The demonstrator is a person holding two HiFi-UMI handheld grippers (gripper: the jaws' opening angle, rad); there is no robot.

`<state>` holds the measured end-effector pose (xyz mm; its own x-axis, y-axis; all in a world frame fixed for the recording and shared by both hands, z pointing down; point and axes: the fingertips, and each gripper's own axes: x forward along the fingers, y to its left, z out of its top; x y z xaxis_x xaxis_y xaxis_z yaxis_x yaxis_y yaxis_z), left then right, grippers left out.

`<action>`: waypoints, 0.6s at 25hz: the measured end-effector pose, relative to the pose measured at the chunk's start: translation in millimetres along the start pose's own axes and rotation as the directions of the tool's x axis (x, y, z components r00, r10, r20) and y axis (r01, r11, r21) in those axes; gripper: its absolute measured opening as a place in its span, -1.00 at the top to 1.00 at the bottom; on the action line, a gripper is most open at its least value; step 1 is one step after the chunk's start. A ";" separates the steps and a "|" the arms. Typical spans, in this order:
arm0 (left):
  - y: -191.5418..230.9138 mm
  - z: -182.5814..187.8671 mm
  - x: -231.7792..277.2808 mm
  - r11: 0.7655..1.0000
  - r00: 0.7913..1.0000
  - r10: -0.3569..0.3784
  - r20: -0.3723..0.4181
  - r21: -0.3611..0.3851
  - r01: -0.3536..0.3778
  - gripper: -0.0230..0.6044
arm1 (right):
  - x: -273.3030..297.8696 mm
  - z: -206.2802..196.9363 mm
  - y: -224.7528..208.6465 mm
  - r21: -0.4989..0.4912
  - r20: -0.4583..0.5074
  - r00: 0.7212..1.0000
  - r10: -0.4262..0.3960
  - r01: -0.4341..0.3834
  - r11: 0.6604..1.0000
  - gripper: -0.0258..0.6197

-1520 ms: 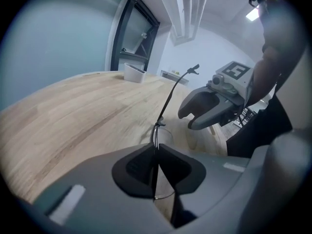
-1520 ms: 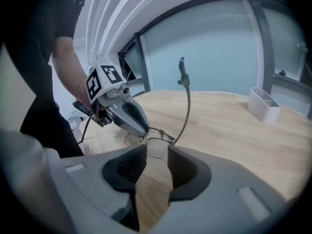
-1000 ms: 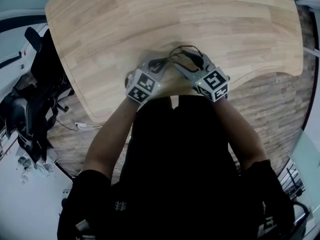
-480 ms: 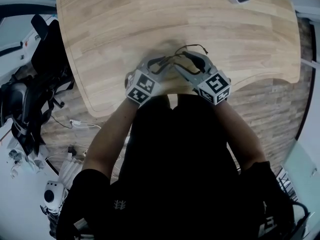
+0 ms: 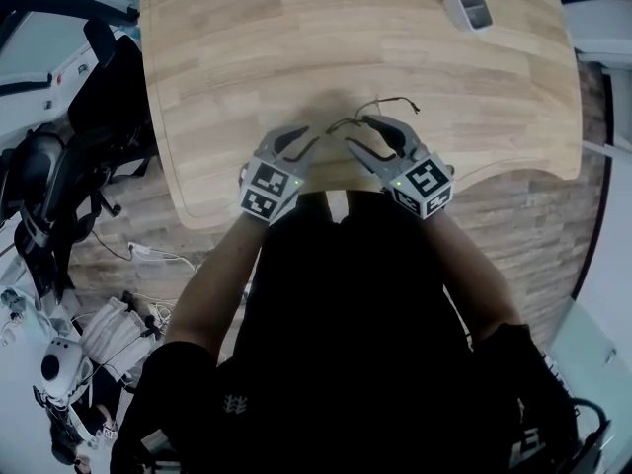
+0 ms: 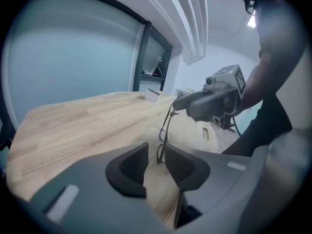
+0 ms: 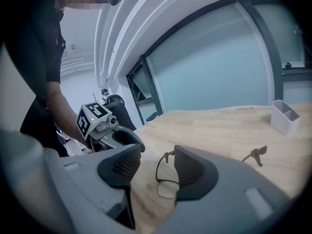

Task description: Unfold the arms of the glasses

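Thin black wire glasses (image 5: pixel 343 123) are over the wooden table (image 5: pixel 247 67), between my two grippers, with one arm stretched out to the right. My left gripper (image 5: pixel 308 136) has its jaws opening. In the left gripper view the rim (image 6: pixel 161 150) shows in the gap just past the tips of the left gripper (image 6: pixel 156 147), and neither pad presses on it. My right gripper (image 5: pixel 357 131) has its jaws well apart. In the right gripper view a lens (image 7: pixel 168 186) lies close to one pad of the right gripper (image 7: pixel 158 149) and clear of the other. I cannot tell whether the glasses touch the table.
A small white box (image 5: pixel 469 6) stands at the table's far right. The table's near edge curves in around the person's body. A black chair (image 5: pixel 99 107) and cables are on the floor at the left.
Both grippers have lifted and drawn back a little from the glasses. The left jaws, shut on the frame before, have opened off it.
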<state>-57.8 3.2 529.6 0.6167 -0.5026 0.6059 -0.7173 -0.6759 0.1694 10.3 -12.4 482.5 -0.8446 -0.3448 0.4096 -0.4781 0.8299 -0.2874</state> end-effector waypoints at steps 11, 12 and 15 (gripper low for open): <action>6.8 13.4 -46.2 0.999 0.993 0.050 0.105 0.015 -0.051 0.57 | 6.5 3.5 51.8 -0.051 -0.022 0.999 0.030 -0.031 0.998 0.28; 6.8 12.2 -50.2 0.998 0.993 0.053 0.109 0.014 -0.054 0.57 | 7.3 4.0 56.5 -0.052 -0.022 0.999 0.034 -0.035 0.998 0.28; 5.7 5.8 -60.5 0.998 0.992 0.059 0.112 0.009 -0.060 0.57 | 10.2 4.1 67.9 -0.052 -0.024 0.999 0.043 -0.045 0.998 0.28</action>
<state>-97.3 26.7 489.4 0.6060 -0.5983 0.5242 -0.7500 -0.6494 0.1257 -31.9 38.6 463.7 -0.8587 -0.2980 0.4169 -0.4268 0.8662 -0.2600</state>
